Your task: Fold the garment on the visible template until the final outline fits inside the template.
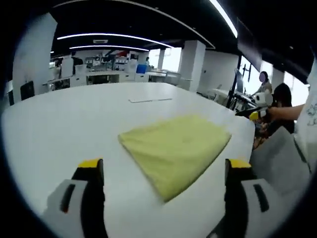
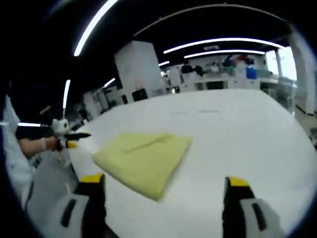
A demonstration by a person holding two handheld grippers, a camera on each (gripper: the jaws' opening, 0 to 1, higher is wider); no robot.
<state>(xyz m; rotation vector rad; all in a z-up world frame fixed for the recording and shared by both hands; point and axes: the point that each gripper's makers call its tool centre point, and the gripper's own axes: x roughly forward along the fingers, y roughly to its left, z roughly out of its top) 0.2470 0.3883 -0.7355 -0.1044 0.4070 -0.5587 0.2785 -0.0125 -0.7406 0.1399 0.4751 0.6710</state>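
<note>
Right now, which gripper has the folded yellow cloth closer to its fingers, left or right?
The left gripper: the folded yellow cloth reaches down between its open fingers. The right gripper sits further back, cloth corner just short of it.

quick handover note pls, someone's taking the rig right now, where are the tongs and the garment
Left tongs: open, empty, held above the table short of the garment.
Right tongs: open, empty, also short of it.
Yellow garment: lying flat on the white table, already folded into a compact rectangle, nothing touching it.
Template: its outline cannot be made out under or around the garment in either view.
Done: folds appear made.
Left: check the outline sits inside the template; refold or nudge if not, then stop.
</note>
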